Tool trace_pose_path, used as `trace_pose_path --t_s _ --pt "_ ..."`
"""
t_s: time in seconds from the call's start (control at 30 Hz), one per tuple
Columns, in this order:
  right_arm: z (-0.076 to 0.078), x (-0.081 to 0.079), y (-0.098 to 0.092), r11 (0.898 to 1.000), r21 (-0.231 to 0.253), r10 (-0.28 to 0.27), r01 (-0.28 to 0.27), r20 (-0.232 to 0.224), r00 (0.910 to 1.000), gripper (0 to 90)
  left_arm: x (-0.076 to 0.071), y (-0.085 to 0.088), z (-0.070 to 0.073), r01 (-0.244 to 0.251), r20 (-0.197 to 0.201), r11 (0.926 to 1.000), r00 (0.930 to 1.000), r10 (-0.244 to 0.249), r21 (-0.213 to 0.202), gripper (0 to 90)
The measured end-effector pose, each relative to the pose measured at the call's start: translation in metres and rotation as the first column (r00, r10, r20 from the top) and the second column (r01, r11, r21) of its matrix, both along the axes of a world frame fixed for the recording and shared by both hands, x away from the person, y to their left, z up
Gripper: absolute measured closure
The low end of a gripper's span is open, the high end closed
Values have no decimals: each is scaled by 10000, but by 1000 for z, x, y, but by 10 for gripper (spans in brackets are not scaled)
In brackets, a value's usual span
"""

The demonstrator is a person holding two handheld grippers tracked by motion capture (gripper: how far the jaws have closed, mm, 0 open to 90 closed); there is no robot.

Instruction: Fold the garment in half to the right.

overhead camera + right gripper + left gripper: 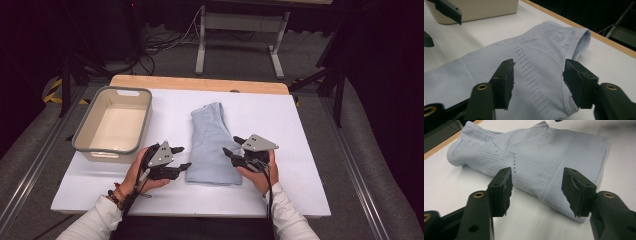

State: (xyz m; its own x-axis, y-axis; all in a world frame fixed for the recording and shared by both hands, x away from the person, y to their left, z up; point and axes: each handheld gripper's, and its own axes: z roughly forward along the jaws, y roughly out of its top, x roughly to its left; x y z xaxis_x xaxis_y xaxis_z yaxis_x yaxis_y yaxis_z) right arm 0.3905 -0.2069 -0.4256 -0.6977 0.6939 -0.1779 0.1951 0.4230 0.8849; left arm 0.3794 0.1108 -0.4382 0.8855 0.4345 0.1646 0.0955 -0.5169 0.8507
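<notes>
Folding pale blue garment point(212, 145) lying flat on tabletop point(280, 120), between left hand-held gripper point(181, 157) and right hand-held gripper point(231, 146), both spread apart, empty; best pinching near hem corners evenly

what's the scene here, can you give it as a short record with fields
garment: folded light blue knit top, lying flat on the white table
left gripper: at the garment's left edge, jaws open, nothing between them
right gripper: at the garment's right edge, jaws open, not clamping the cloth
bin: empty beige tub with grey rim, left of the garment, apart from it
hands: left hand and right hand, each holding its gripper
</notes>
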Motion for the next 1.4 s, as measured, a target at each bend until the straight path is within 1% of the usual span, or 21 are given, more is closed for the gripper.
trace_pose_path --t_s 0.03,0.17,0.27,0.3,0.4,0.43,0.47,0.5,0.53,0.57,0.63,0.73,0.77,0.87,0.93,1.0,1.07,1.17,1.27,1.4 --pt "0 -1 0 10000 -4 46 -46 52 10000 378 -1 1 0 -53 59 9999 10000 52 110 372" --pt "1 -9 -2 9999 20 171 -172 213 9996 309 -4 5 -3 -120 111 9998 9999 119 137 290" --pt "0 -14 -2 9996 8 272 -273 346 9990 267 -6 8 -3 -150 144 9999 9998 149 60 244" --pt "0 -18 -3 9995 9 307 -308 448 9985 252 -9 11 -4 -213 142 9998 9997 214 -33 225" --pt "-1 -24 -3 9994 32 347 -349 554 9979 222 -10 13 -5 -208 68 9997 9998 209 -99 185" --pt "-1 -25 -3 9993 19 376 -378 593 9975 220 -13 16 -6 -273 78 9994 9996 275 -222 180" --pt "-2 -27 -3 9993 -27 384 -383 636 9972 207 -14 17 -6 -301 132 9993 9994 304 -240 169" --pt "-2 -29 -4 9992 -60 386 -383 672 9970 197 -14 17 -6 -301 132 9993 9994 304 -240 162" --pt "-2 -31 -5 9992 -32 398 -397 682 9969 195 -16 20 -8 -335 217 9991 9992 340 -245 160" --pt "-2 -32 -5 9992 24 394 -397 673 9970 194 -17 22 -9 -370 216 9990 9991 375 -256 156" --pt "-4 -34 -7 9991 15 431 -432 588 9973 186 -19 25 -11 -381 97 9986 9992 384 -360 137" --pt "-5 -37 -10 9988 -96 484 -479 585 9971 181 -21 29 -13 -429 24 9985 9991 430 -334 123" --pt "-5 -38 -11 9988 -61 484 -481 627 9969 177 -21 30 -14 -429 25 9984 9991 430 -360 114" --pt "-8 -40 -14 9990 -7 448 -448 526 9976 158 -24 35 -16 -514 -13 9972 9987 514 -546 107" --pt "-11 -42 -16 9986 13 533 -534 464 9975 151 -25 39 -17 -624 -27 9960 9980 624 -642 105" --pt "-13 -44 -18 9988 22 485 -487 523 9975 142 -26 42 -18 -657 -187 9950 9977 644 -753 101" --pt "-14 -46 -20 9989 102 450 -457 558 9974 134 -27 45 -19 -654 -196 9945 9978 641 -816 96" --pt "-17 -49 -23 9990 -52 454 -452 643 9969 127 -29 49 -20 -742 -203 9940 9971 728 -805 89" --pt "-20 -51 -26 9990 -222 393 -381 601 9974 124 -28 50 -20 -808 -141 9936 9967 800 -793 87" --pt "-21 -52 -29 9993 -240 313 -298 661 9973 126 -29 51 -21 -774 -187 9940 9969 762 -776 87"
